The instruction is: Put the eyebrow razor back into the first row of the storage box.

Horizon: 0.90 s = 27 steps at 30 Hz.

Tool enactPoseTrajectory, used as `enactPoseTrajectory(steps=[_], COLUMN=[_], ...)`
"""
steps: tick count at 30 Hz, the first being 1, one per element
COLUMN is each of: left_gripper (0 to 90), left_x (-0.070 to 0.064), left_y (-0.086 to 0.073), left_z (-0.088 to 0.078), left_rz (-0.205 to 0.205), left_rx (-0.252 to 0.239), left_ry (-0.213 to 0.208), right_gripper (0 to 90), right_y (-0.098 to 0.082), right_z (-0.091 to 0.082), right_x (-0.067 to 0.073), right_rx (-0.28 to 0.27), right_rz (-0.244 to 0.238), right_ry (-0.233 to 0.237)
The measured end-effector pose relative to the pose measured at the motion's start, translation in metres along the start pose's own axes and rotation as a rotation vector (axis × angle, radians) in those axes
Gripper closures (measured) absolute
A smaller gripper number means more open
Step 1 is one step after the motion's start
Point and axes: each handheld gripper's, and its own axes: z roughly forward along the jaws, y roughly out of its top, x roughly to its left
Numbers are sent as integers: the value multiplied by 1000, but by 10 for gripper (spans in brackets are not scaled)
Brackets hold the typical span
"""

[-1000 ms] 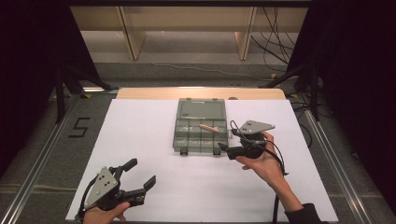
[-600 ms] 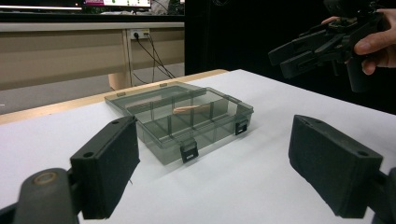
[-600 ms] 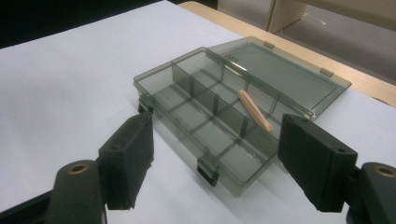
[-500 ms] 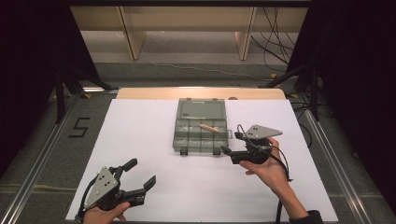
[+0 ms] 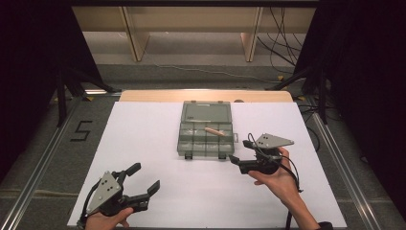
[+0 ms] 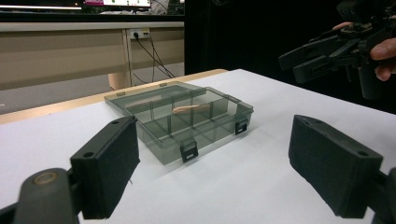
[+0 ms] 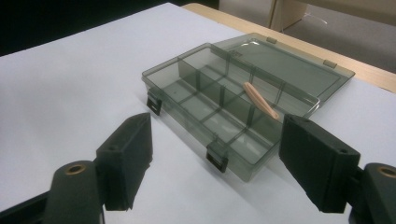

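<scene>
Smoke-grey transparent plastic compartment box [image 5: 206, 130], shallow, rectangular, with a hinged lid lying open flat on the far side and two dark latches [image 7: 217, 157] on the near wall; placed at the middle of the table, slightly toward the far edge. Inside, thin dividers forming small cells; across the dividers toward the right, one short tan wooden stick [image 5: 214, 131], tilted, resting on the partition tops rather than down in a cell. Likely light, stiff and thin-walled, smooth enough to slip on the sheet if pushed; probably prone to cracking or flexing under a hard squeeze, the hinge being the weak line. Best hold judged to be the near wall between the latches, or a side wall, with the lid lifted by its far rim for shutting. Stick judged very light, rigid, easily rolled; best pinched across its middle. Right gripper [image 5: 242, 155] just beside the box's near right corner, not touching, jaws wide apart and empty, aimed at the box. Left gripper [image 5: 145, 179] at the near left, well apart from the box, jaws likewise spread with nothing between. Surface: matte white sheet [image 5: 143, 129] over a pale wooden tabletop [image 5: 143, 96], flat and even. Room: dim, black drapes at both sides, light wooden bench legs [image 5: 134, 38] beyond, cables [image 5: 282, 33] trailing on the grey floor at far right, a black numeral marking [image 5: 81, 130] on the floor at left.
</scene>
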Motion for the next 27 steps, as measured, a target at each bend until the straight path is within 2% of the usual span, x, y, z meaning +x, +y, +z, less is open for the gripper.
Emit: enactPoseTrajectory(steps=[5, 15, 19, 27], left_gripper=[161, 161, 161, 161], left_x=[0, 0, 0, 0], left_y=[0, 0, 0, 0], left_z=[0, 0, 0, 0], left_rz=[-2, 0, 1, 1], left_rx=[0, 2, 5, 6], left_ry=[0, -2, -3, -3], right_gripper=[263, 246, 245, 247], right_y=[-5, -11, -13, -17], right_z=[-3, -9, -11, -15], right_x=[4, 11, 14, 18], right_rx=[-17, -22, -19, -44], right_rz=[16, 21, 19, 20], right_ry=[13, 19, 35, 23])
